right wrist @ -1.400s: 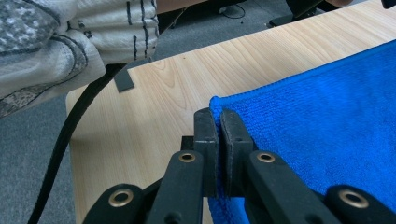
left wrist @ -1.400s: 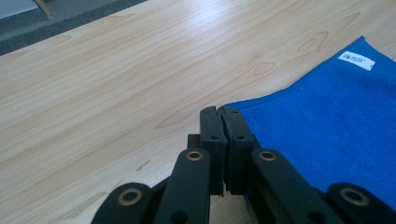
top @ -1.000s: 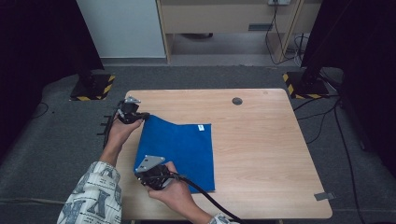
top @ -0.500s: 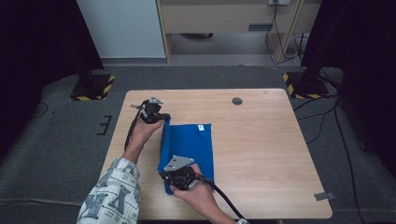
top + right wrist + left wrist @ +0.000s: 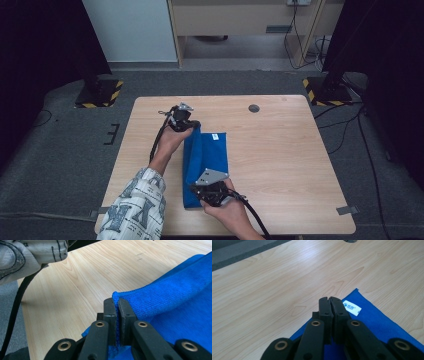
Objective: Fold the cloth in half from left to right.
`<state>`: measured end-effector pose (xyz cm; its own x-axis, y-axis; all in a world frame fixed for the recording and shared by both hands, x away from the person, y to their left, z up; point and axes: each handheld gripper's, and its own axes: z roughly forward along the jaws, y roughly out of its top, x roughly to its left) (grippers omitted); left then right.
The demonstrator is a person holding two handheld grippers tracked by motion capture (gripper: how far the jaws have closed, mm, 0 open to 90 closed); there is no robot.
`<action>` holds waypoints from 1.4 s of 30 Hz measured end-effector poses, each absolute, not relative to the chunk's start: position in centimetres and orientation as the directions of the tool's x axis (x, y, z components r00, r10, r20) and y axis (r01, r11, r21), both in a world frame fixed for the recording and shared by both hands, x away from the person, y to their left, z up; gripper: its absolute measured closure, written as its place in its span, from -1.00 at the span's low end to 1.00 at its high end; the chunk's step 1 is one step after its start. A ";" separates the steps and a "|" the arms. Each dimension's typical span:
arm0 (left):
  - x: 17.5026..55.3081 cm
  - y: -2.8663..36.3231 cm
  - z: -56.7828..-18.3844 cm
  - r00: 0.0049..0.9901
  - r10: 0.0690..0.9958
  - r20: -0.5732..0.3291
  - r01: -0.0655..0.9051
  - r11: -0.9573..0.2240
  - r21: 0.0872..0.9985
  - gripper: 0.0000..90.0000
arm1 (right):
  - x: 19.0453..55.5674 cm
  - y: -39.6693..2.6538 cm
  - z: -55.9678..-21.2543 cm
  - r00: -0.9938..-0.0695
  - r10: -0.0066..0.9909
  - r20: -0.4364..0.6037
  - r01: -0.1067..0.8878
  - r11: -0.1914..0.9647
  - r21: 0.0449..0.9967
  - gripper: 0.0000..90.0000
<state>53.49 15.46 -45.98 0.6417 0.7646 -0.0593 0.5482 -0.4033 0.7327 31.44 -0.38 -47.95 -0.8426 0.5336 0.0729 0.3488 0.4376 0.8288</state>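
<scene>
- High view showed the blue cloth (image 5: 210,160) lying on the table (image 5: 280,150), folded into a narrow strip with its long axis running from my near edge to the far edge.
- My left gripper (image 5: 181,120) sat at the far left corner of the cloth; my right gripper (image 5: 212,192) sat at the near left corner. Each hand had its own end, so neither needed to cross.
- Left gripper view: my jaws were pressed together, tips meeting, with blue cloth directly beneath them and the white label (image 5: 352,307) just beyond the tips. I judged that they held a cloth edge, though the pinch itself was hidden.
- Right gripper view: my jaws were closed on a raised fold of cloth (image 5: 160,297), its edge visibly nipped between them.
- The lifted edge lay along the strip's left side; the rest of the cloth lay to the right of both grippers.
- Judgement: the coming move would carry both corners rightward across the strip, and both hands had to travel level.
</scene>
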 end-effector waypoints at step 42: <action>54.2 10.4 -48.3 0.664 0.738 -0.116 0.569 -0.399 0.719 0.95 | 31.2 -6.1 -49.9 -0.786 0.611 0.092 0.425 0.426 0.799 0.88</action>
